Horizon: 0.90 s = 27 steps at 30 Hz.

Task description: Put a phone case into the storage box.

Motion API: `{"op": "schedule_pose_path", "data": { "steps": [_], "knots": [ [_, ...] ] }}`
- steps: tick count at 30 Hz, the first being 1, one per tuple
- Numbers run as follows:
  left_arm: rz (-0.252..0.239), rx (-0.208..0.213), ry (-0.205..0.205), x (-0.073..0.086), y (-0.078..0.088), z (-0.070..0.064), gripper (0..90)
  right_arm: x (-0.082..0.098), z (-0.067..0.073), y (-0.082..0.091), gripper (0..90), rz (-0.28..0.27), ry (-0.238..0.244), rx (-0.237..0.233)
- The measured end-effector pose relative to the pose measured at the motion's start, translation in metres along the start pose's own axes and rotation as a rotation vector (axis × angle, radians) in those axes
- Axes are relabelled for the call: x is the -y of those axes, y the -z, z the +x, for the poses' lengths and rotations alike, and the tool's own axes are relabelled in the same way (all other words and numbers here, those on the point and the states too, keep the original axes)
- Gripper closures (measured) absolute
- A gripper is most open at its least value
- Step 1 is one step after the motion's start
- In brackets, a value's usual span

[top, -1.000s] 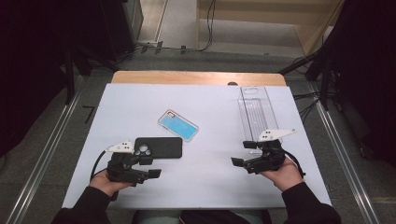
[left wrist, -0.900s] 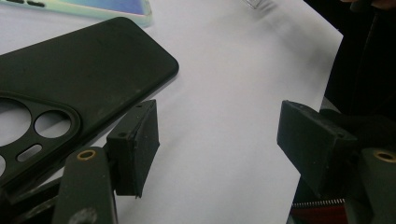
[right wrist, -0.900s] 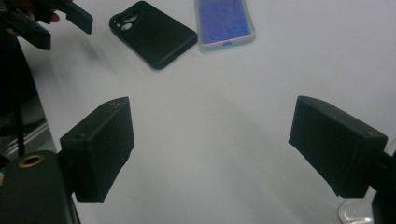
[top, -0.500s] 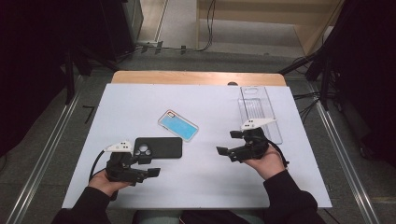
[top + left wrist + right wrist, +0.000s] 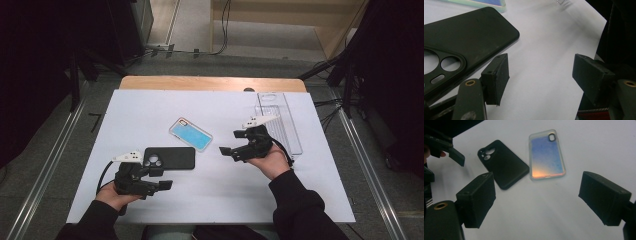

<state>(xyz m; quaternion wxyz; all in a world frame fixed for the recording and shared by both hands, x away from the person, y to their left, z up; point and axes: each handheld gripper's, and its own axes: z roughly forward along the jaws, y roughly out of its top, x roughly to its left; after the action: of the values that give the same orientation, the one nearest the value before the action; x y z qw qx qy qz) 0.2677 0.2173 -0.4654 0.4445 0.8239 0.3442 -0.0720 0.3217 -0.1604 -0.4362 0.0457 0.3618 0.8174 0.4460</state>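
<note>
Half the black phone case (image 5: 466,37) cropped, left gripper view.

Both claws (image 5: 159,179) (image 5: 234,143) open, empty

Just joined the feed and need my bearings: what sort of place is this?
Probably a lab or recording workstation, not a home: a white-topped table stands between metal floor rails, cables run along the floor behind, and two phone cases are laid out as samples.

Two phone cases on the tabletop (image 5: 150,107), one case (image 5: 190,134) at centre, the other case (image 5: 169,157) just left and nearer, tray (image 5: 277,120) far right
</note>
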Motion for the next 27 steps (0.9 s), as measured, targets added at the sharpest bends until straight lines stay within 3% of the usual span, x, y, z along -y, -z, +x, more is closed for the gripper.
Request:
{"op": "schedule_pose_path", "data": {
  "steps": [13,27],
  "knots": [
    [-0.008,0.012,0.007,0.000,0.001,0.001,30.0,-0.033,-0.001,-0.035,12.1,0.014,0.039,-0.039],
    [-0.003,-0.010,0.017,0.000,0.003,0.004,30.0,-0.050,-0.006,-0.075,12.1,0.031,0.042,-0.051]
  ]
}}
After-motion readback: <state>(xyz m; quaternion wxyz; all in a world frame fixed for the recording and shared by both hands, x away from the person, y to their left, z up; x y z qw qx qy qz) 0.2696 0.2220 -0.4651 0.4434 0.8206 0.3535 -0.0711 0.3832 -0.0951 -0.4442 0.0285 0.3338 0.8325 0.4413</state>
